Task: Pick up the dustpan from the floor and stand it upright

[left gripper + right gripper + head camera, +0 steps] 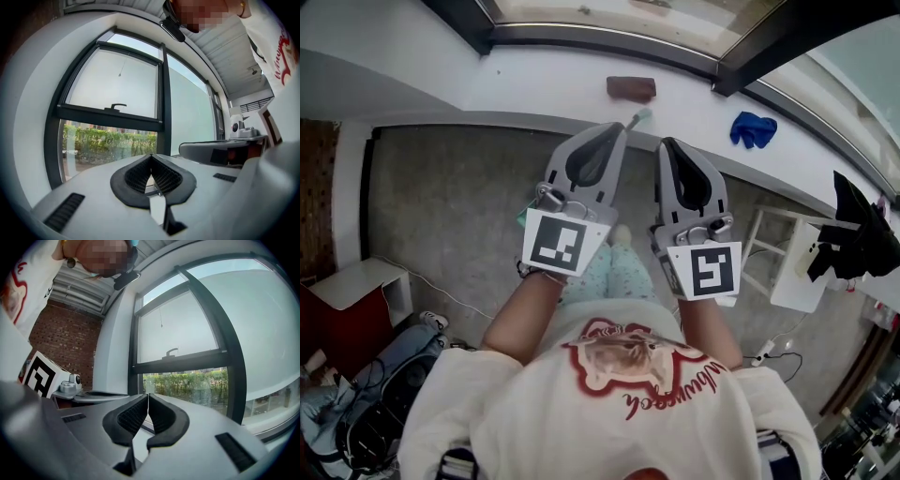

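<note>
Two grippers are held out level in front of the person, side by side and apart. The left gripper point(616, 131) has its jaws closed tip to tip with nothing between them; the right gripper point(669, 146) is likewise closed and empty. Below them lies the grey floor point(441, 216), where no dustpan can be identified. A teal piece point(639, 116) shows just past the left gripper's tip at the foot of the white sill point(534, 80); whether it belongs to the dustpan cannot be told. Farther off, a brown object point(631, 88) and a blue cloth point(753, 127) rest on the sill. Judged step: search and approach, pick-up not yet begun. The next move calls for locating the dustpan, opening one gripper and lowering it toward the floor.
</note>
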{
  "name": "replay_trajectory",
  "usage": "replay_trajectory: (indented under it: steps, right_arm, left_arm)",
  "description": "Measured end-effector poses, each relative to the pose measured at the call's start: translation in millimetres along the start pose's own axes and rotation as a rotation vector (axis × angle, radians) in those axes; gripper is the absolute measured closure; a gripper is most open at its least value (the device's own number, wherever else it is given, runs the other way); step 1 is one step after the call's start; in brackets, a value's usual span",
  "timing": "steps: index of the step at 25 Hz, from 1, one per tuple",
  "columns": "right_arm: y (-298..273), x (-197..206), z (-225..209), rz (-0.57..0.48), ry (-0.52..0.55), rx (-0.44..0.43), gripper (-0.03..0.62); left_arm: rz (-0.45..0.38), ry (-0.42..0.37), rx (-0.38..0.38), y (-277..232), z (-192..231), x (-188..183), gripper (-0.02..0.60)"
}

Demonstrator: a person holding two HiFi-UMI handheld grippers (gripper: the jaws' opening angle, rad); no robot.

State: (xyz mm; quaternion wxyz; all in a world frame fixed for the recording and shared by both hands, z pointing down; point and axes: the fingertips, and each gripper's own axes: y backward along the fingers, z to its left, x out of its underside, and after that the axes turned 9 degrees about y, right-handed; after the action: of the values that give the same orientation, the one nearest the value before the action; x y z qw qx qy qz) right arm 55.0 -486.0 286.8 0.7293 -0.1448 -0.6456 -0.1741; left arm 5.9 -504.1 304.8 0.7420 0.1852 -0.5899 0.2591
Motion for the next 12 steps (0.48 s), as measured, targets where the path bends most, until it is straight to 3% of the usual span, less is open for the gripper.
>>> replay_trajectory:
  steps: [12]
  right_arm:
    - [-27.8, 89.4, -2.2, 0.062, -0.045, -0.029, 0.570]
  left_arm:
    - [0.050, 0.014, -0.049, -20.5, 32.9, 66.3, 0.561]
